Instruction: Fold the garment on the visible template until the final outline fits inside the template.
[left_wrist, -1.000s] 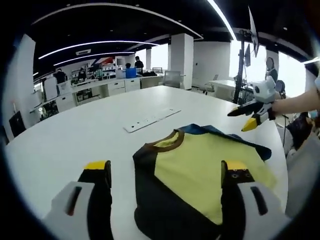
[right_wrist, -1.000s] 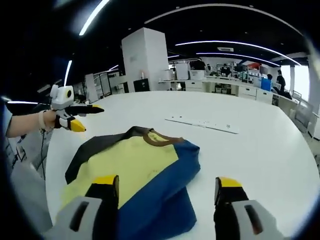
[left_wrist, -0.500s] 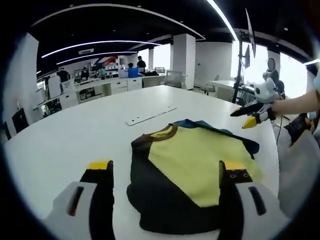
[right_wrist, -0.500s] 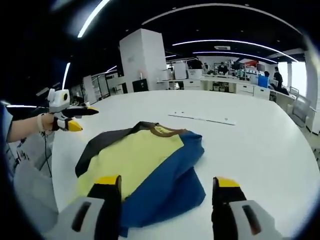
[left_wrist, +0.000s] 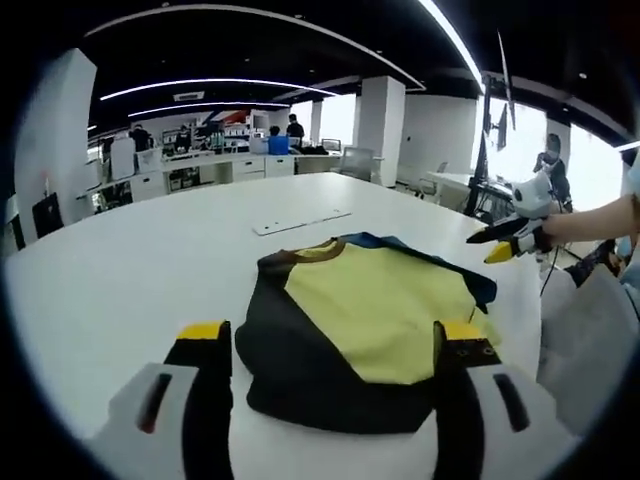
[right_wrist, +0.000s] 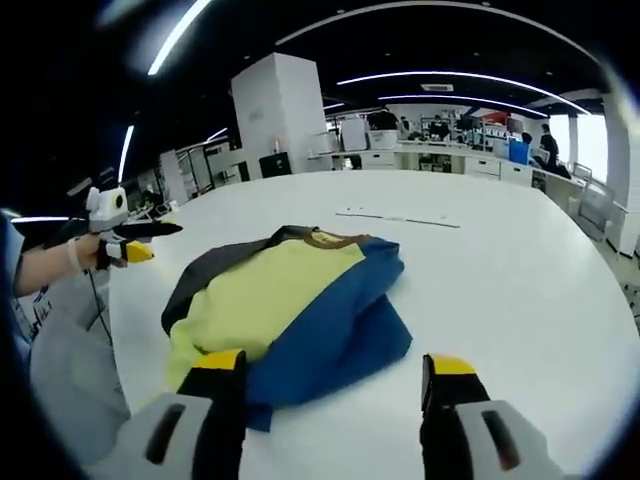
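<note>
The white table (left_wrist: 120, 270) runs across the middle of both views, and the garment (left_wrist: 360, 325) lies on it at the centre of each frame, just above the jaw tips. No template outline can be made out on the tabletop, so whether the bundle sits within one cannot be told. Judged from how it lies, the folding looks well along. To do the present step well, the person would best check the outline from both sides before touching it again, and take any loose corner near its edge so that the stack underneath is not dragged.

The garment (right_wrist: 290, 300) is a compact, slightly lumpy bundle: a yellow front panel on top, a brown collar at the far end, black cloth along the left side in the left gripper view, blue cloth along the right side in the right gripper view. Its near blue edge puffs up rather than lying flat.

The left gripper (left_wrist: 330, 345) hangs with jaws spread wide and nothing between them. The right gripper (right_wrist: 335, 375) is likewise wide and unladen. Each also shows at the other view's edge, held out in a hand.

A long white strip (left_wrist: 300, 221) lies beyond the garment
</note>
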